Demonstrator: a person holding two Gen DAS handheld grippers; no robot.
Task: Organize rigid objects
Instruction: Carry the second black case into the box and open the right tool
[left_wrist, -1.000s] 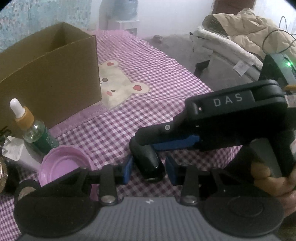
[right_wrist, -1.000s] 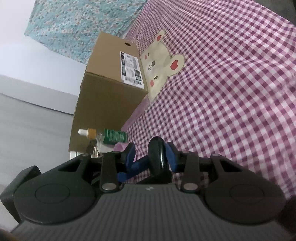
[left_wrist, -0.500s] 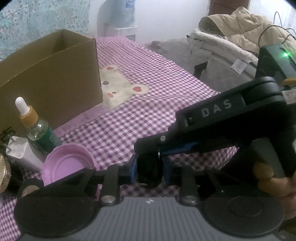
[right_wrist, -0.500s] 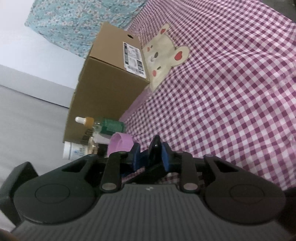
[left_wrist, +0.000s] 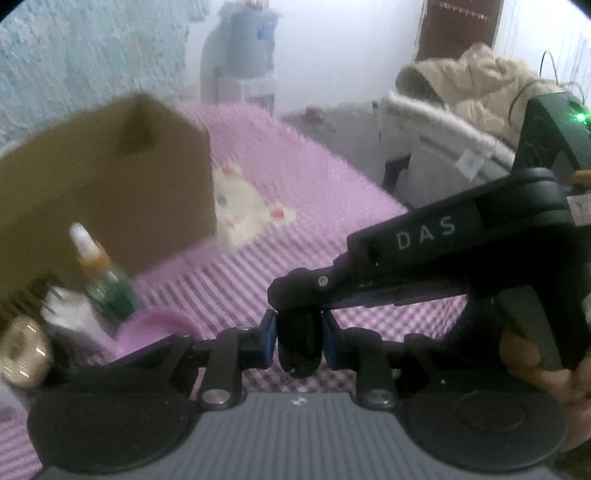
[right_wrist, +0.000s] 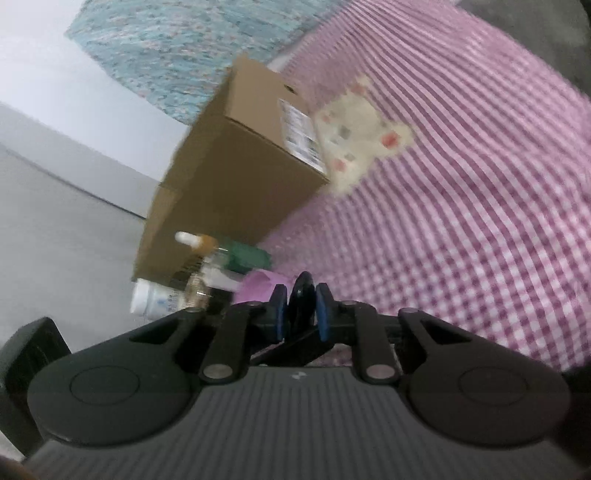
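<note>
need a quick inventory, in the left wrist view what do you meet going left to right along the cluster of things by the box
gold-capped jar → white plug → green dropper bottle → pink lid → black object held in the left gripper, also clamped by the right gripper.

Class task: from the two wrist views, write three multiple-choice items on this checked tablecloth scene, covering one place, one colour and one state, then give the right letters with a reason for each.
1. Where does the green glass dropper bottle stand?
A. inside the box
B. in front of the brown cardboard box
C. on the bear print

2. What colour is the shallow round plastic lid?
A. pink-purple
B. yellow
C. black

3. What does the left claw do?
A. gapes with nothing in it
B. grips the bottle
C. clamps the small black object

Answers: 1 B, the bottle stands against the box's outer wall. 2 A, the lid looks pink-purple. 3 C, both blue pads press the object.
</note>
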